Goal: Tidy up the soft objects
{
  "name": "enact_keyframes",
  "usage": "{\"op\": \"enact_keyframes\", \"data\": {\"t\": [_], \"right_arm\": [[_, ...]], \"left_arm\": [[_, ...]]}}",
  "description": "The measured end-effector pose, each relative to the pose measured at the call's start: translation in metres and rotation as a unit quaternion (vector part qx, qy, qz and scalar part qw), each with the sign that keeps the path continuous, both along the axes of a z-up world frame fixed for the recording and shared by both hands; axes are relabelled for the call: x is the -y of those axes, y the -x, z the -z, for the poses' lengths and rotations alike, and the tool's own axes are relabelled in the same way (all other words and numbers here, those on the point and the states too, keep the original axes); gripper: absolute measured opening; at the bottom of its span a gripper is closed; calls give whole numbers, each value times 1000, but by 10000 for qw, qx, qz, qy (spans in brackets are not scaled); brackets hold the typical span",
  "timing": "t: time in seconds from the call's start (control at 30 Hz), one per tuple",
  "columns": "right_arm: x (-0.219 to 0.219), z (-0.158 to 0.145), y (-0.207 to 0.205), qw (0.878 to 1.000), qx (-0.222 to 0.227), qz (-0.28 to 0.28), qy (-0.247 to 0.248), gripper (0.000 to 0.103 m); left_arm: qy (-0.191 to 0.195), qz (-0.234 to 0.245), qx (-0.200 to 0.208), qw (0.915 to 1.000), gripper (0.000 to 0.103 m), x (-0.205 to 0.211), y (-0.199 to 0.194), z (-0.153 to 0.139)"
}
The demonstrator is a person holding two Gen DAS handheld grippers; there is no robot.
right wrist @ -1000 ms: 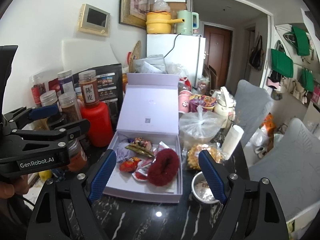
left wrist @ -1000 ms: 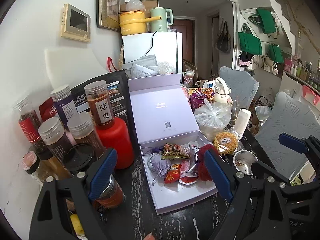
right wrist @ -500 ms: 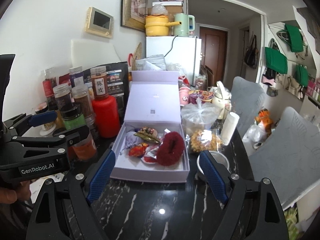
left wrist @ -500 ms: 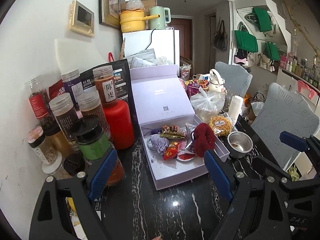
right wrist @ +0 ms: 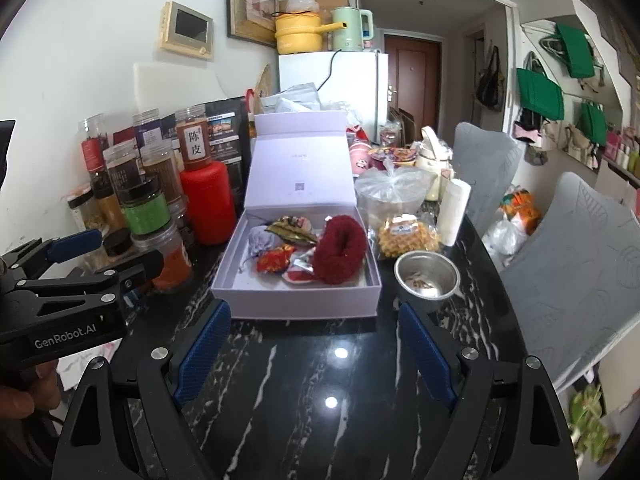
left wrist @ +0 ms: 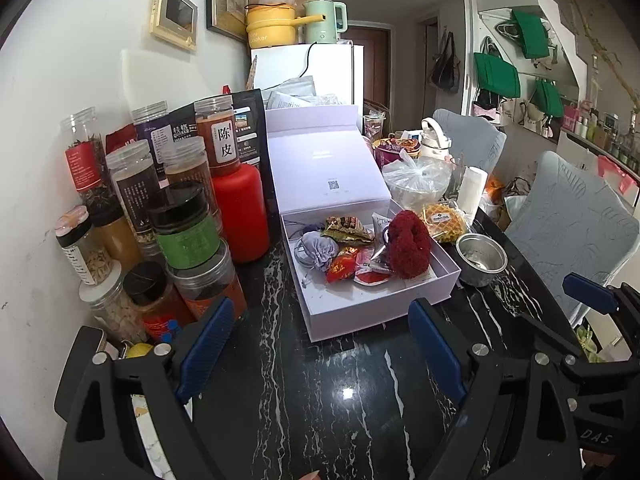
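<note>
The open box (left wrist: 372, 308) sits on the black marble table (left wrist: 304, 392), its lid standing upright at the back, and the soft things lie inside it: a dark red scrunchie (left wrist: 408, 242) toward the right wall, a lilac pouch (left wrist: 318, 248) toward the left, and snack packets (left wrist: 342, 266) between them. The left gripper (left wrist: 316, 344) hangs just short of the box's near wall, its blue pads spread wide with nothing between them but bare table; the box lies ahead of the fingertips and a little right of centre. The right gripper (right wrist: 314, 348) is likewise spread wide and empty, the box's front wall squarely ahead between its fingertips, apart from them. The left view shows the jars (left wrist: 182, 224) close up, stacked beside a red bottle (left wrist: 240, 210) left of the box. The right view shows the left gripper from the side, with a hand (right wrist: 20, 392) under it, and looks into the steel bowl (right wrist: 426, 276) just right of the box, with a waffle packet (right wrist: 406, 236) behind it.
</note>
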State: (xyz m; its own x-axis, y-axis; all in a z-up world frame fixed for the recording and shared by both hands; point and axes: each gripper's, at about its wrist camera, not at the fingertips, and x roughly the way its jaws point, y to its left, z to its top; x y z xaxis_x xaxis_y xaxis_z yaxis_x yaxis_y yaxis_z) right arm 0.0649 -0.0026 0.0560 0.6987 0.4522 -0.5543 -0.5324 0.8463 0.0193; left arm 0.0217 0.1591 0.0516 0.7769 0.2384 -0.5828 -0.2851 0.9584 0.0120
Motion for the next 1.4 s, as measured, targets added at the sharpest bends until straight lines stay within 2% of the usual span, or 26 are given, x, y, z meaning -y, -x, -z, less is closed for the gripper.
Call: {"op": "enact_keyframes", "data": {"t": [0.33,1.4], "right_arm": [[4,16,6,9999,-130,35,75,87],[7,14,13,9999,-23,10,103,87]], "left_arm": [[18,69,-52,10000,90,6,3,6],[3,128,-74,9999,90,12,7,4]]}}
